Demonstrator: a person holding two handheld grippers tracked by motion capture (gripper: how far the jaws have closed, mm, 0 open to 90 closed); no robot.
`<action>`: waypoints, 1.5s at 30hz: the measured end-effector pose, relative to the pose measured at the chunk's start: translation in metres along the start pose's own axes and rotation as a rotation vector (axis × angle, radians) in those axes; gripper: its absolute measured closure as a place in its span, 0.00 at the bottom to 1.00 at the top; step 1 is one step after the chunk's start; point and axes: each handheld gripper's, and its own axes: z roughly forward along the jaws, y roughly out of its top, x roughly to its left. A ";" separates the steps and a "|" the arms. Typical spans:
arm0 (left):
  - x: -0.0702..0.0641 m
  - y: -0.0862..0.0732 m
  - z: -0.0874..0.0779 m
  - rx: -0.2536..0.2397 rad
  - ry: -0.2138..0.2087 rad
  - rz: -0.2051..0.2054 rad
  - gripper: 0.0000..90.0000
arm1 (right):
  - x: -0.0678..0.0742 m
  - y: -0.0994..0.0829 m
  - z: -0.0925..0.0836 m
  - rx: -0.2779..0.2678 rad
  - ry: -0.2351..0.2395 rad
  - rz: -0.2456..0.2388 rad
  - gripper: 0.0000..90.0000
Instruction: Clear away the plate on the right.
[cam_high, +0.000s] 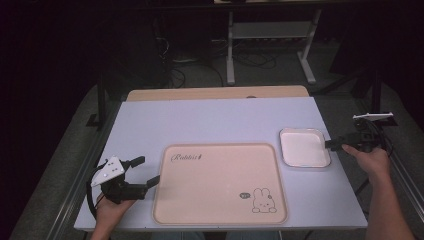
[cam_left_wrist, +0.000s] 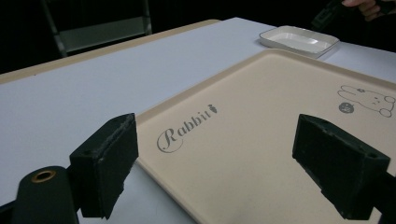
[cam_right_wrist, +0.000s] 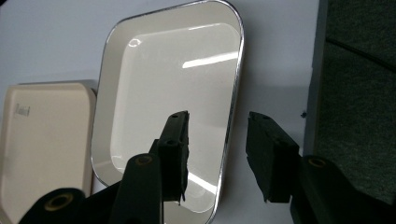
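A beige tray (cam_high: 220, 182) printed with a rabbit lies on the near middle of the pale table (cam_high: 200, 120). A small white square dish (cam_high: 304, 147) sits just right of its far corner. My left gripper (cam_high: 149, 170) is open at the tray's left edge. In the left gripper view its jaws (cam_left_wrist: 215, 140) stand wide, one outside the tray (cam_left_wrist: 280, 140) and one over it. My right gripper (cam_high: 330, 145) is at the dish's right side. In the right gripper view it (cam_right_wrist: 217, 128) is open, with the jaws either side of the dish's (cam_right_wrist: 163, 93) rim.
The table's right edge (cam_right_wrist: 313, 70) runs close beside the dish, with dark floor beyond. A wooden strip (cam_high: 215, 93) borders the table's far side, and a metal frame (cam_high: 270, 30) with cables stands behind. The tray (cam_right_wrist: 42, 140) lies just past the dish.
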 end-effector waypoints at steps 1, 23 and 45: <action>0.000 0.000 0.000 0.000 0.000 0.000 0.15 | 0.000 0.000 0.000 0.000 0.000 0.000 0.65; -0.001 0.001 -0.001 0.000 0.010 0.008 0.15 | -0.001 0.000 0.021 0.012 -0.061 0.091 0.94; -0.001 0.001 -0.004 -0.007 0.019 0.005 0.15 | -0.009 -0.017 0.018 -0.076 0.008 0.150 0.98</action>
